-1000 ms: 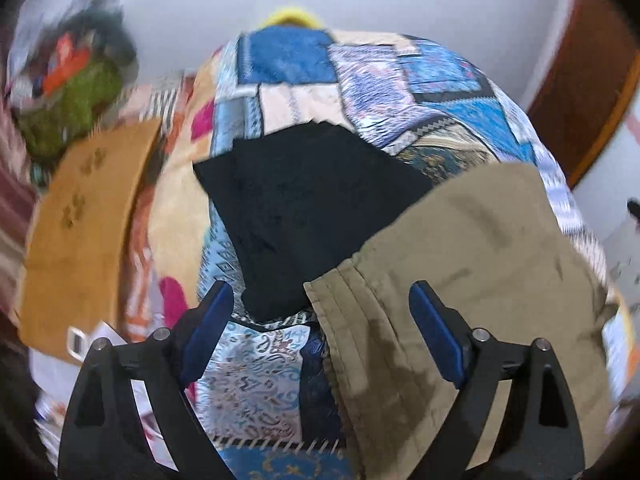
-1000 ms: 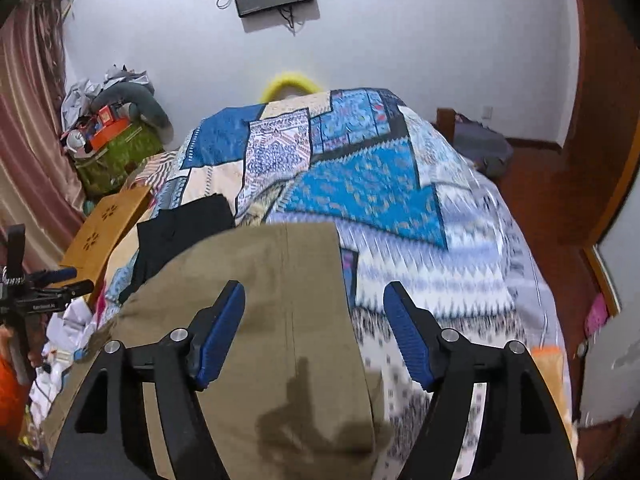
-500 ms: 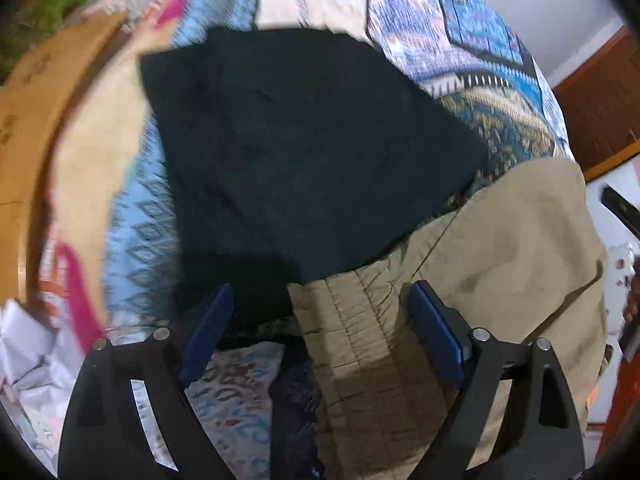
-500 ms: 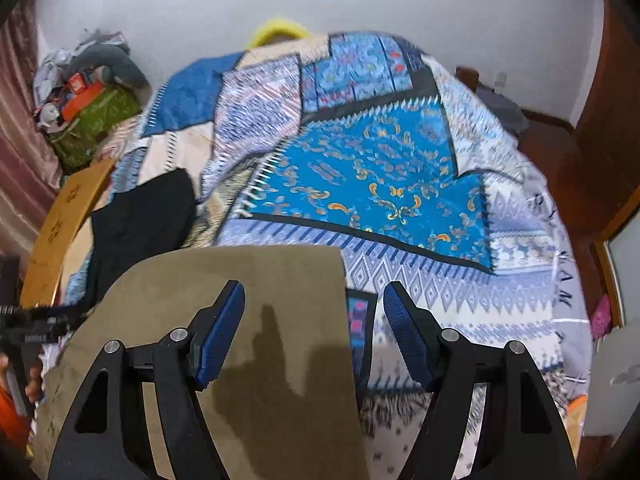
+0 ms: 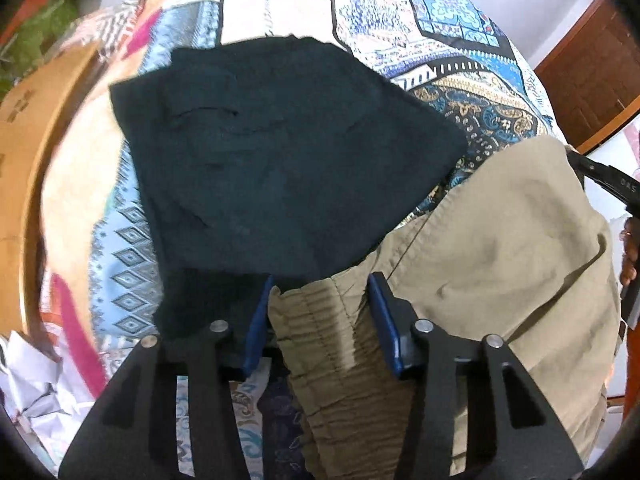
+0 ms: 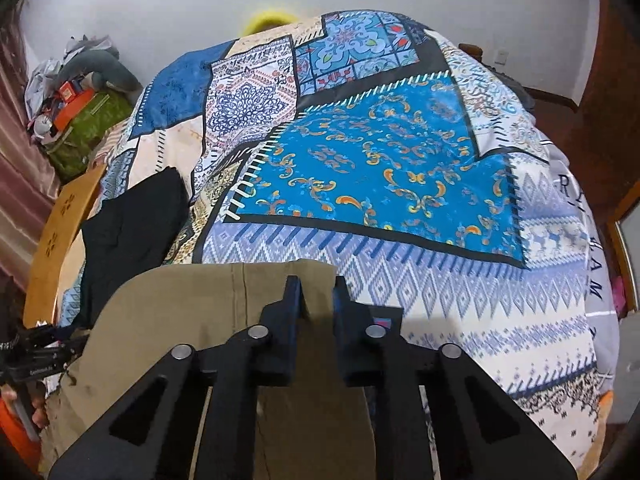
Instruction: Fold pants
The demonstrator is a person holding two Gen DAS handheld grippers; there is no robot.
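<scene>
Khaki pants (image 5: 500,264) lie folded on a patterned bedspread (image 5: 280,4). My left gripper (image 5: 320,300) straddles the gathered elastic waistband (image 5: 316,320); its blue pads are partly closed, touching the fabric on both sides. In the right wrist view my right gripper (image 6: 316,300) is nearly shut on the far hem corner of the khaki pants (image 6: 264,276). The other gripper shows at the right edge of the left wrist view (image 5: 608,184).
A dark folded garment (image 5: 280,168) lies on the bedspread (image 6: 380,184) just left of the khaki pants; it also shows in the right wrist view (image 6: 132,224). A wooden board (image 6: 56,236) stands at the bed's left side. Clutter (image 6: 76,96) sits in the far left corner.
Both grippers dropped onto the khaki pants and narrowed: the left around the waistband, the right closing on the hem corner.
</scene>
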